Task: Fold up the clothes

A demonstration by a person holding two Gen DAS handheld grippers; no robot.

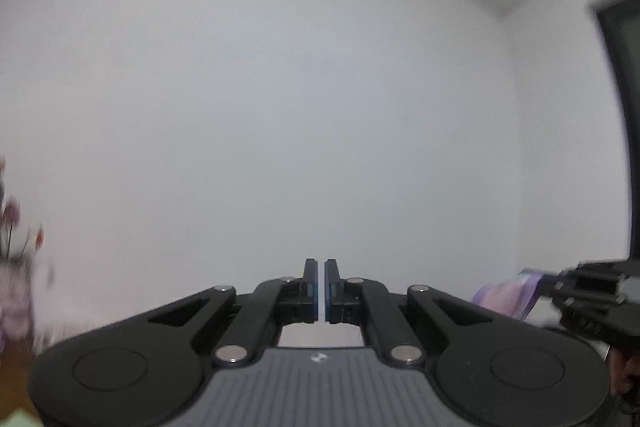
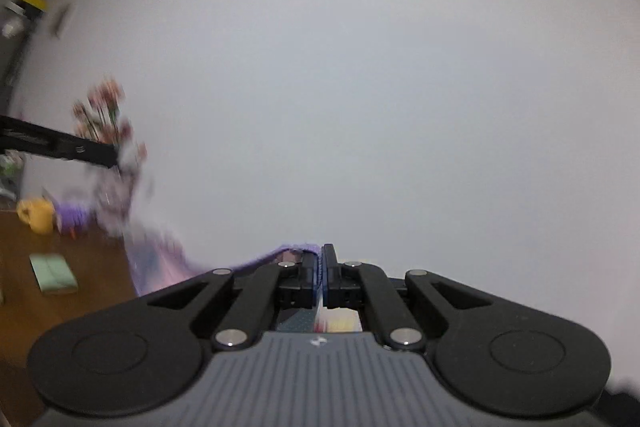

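Note:
A thin purple and pink garment (image 2: 160, 267) hangs in the air, blurred. My right gripper (image 2: 322, 255) is shut on its purple edge, which bunches at the fingertips. From there the cloth sags down to the left and rises toward my left gripper (image 2: 112, 155). In the left wrist view my left gripper (image 1: 321, 267) faces a white wall with its jaws closed on a thin pale strip, and pale cloth shows below the fingers. Far right in that view is the right gripper (image 1: 576, 287) with the garment (image 1: 508, 291) at its tip.
A brown wooden table (image 2: 60, 315) lies low on the left. It carries a yellow mug (image 2: 38, 215), a small purple object (image 2: 72, 217), a folded pale green cloth (image 2: 54, 273) and a vase of flowers (image 2: 106, 115). A dark door frame (image 1: 624, 107) stands at the right.

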